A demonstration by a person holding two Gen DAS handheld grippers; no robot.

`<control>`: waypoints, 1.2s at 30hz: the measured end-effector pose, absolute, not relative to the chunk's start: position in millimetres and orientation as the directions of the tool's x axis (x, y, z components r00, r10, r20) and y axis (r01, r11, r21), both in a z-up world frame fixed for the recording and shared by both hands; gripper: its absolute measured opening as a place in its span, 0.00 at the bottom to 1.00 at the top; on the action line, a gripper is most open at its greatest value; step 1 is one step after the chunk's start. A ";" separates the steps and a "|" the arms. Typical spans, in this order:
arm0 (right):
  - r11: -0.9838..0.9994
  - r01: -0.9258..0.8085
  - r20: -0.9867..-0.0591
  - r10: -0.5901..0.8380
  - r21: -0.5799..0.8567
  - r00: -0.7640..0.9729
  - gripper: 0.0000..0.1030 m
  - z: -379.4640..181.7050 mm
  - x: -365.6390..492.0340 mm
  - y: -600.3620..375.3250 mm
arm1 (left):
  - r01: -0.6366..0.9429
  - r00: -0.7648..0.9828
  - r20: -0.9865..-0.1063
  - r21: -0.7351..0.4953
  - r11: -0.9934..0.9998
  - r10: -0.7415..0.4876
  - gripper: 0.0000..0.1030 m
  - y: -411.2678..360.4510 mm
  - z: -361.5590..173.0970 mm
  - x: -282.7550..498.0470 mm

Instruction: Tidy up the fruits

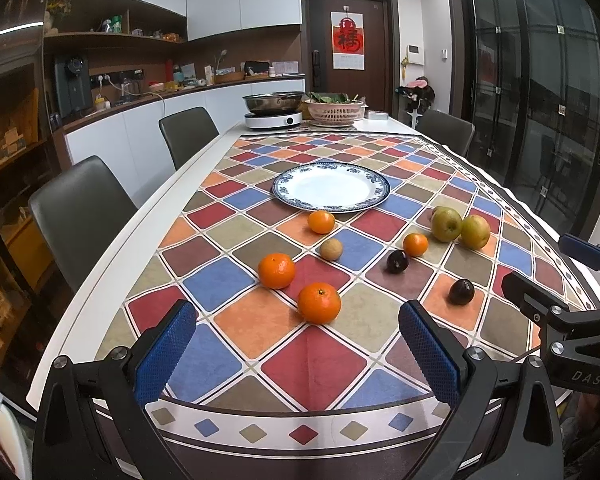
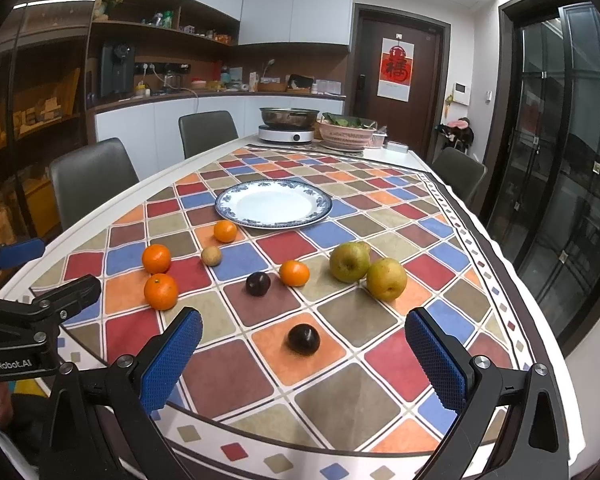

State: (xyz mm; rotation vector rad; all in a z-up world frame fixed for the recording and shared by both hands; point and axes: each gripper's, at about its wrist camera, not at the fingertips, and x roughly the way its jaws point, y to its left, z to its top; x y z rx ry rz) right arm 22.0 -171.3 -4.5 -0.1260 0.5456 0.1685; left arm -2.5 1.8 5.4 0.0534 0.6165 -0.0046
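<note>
Left gripper [image 1: 296, 344] hovers over the near edge of the bench [image 1: 148, 216], jaws spread wide, nothing between them. It points at the nearest orange [image 1: 319, 303], probably lined up for a first pick.

Fruit lies loose on the checked cloth [image 1: 312, 364], all short of the plate [image 1: 331, 187], which is bare. The plate sits just beyond the scatter, the likely collecting spot.

Count, left to right in the left view:
- oranges: 4. One at far left [image 1: 277, 270], the nearest one, one just before the plate rim [image 1: 321, 222], one mid-right [image 1: 415, 244].
- small tan fruit [image 1: 331, 249]: 1, kind unclear.
- dark plums: 2 [image 1: 397, 261], [image 1: 461, 291].
- pears: 2, touching [image 1: 446, 224], [image 1: 475, 232].

Right gripper [image 2: 302, 354] also hovers low at the near edge, jaws spread and empty, the nearer plum [image 2: 303, 339] right ahead of them.

Judgement: no fruit moved yet; task at its start.
</note>
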 end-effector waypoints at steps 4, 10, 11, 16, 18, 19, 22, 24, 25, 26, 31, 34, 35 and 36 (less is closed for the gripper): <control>0.980 -0.187 -0.535 0.119 -0.075 0.836 0.99 -5.5 24.5 -171.7 | 0.023 0.804 -0.595 0.041 0.999 0.006 1.00 2.1 0.9 1.6; 0.975 -0.199 -0.608 0.103 -0.094 0.787 0.99 -16.9 44.5 -168.8 | 0.076 0.759 -0.649 0.020 0.997 -0.045 0.96 0.5 -7.9 24.1; 0.975 -0.208 -0.623 0.112 -0.082 0.774 0.99 -19.6 49.3 -168.5 | 0.090 0.752 -0.657 0.018 0.996 -0.056 0.94 -0.9 -9.5 27.9; 0.978 -0.207 -0.699 0.139 -0.013 0.702 0.88 -36.3 77.4 -172.6 | 0.140 0.685 -0.719 -0.028 0.990 -0.117 0.80 -2.9 -22.3 54.9; 0.981 -0.193 -0.724 0.140 0.010 0.675 0.84 -43.3 87.3 -175.1 | 0.156 0.651 -0.745 -0.058 0.986 -0.147 0.76 -3.7 -28.7 65.0; 0.981 -0.192 -0.732 0.144 0.017 0.666 0.81 -45.2 90.4 -174.9 | 0.165 0.632 -0.757 -0.077 0.983 -0.165 0.74 -3.8 -32.2 70.4; 0.980 -0.197 -0.754 0.142 0.018 0.641 0.73 -52.2 99.7 -172.0 | 0.171 0.574 -0.794 -0.123 0.978 -0.201 0.67 -2.8 -43.4 85.3; 0.980 -0.196 -0.768 0.138 0.016 0.625 0.69 -57.4 104.6 -171.1 | 0.173 0.549 -0.809 -0.134 0.976 -0.208 0.61 -4.2 -50.4 92.8; 0.980 -0.196 -0.773 0.136 0.015 0.620 0.66 -59.0 106.3 -170.8 | 0.178 0.536 -0.817 -0.137 0.975 -0.213 0.60 -5.7 -53.8 96.5; 0.981 -0.196 -0.778 0.136 0.017 0.614 0.65 -61.3 108.2 -170.9 | 0.175 0.540 -0.818 -0.125 0.977 -0.201 0.60 -6.7 -54.7 98.3; 0.981 -0.191 -0.806 0.145 0.040 0.573 0.51 -71.4 118.0 -172.9 | 0.180 0.552 -0.820 -0.061 0.982 -0.152 0.54 -9.0 -58.2 109.5; 0.979 -0.199 -0.818 0.150 0.045 0.556 0.44 -76.1 121.5 -171.7 | 0.170 0.531 -0.836 -0.051 0.984 -0.135 0.51 -5.2 -65.2 115.5; 0.979 -0.199 -0.822 0.144 0.039 0.551 0.43 -77.4 122.2 -171.1 | 0.167 0.527 -0.839 -0.054 0.984 -0.135 0.50 -3.9 -67.1 116.7; 0.980 -0.198 -0.826 0.137 0.032 0.546 0.39 -78.7 123.1 -170.9 | 0.164 0.526 -0.840 -0.053 0.985 -0.133 0.47 -3.1 -68.6 117.5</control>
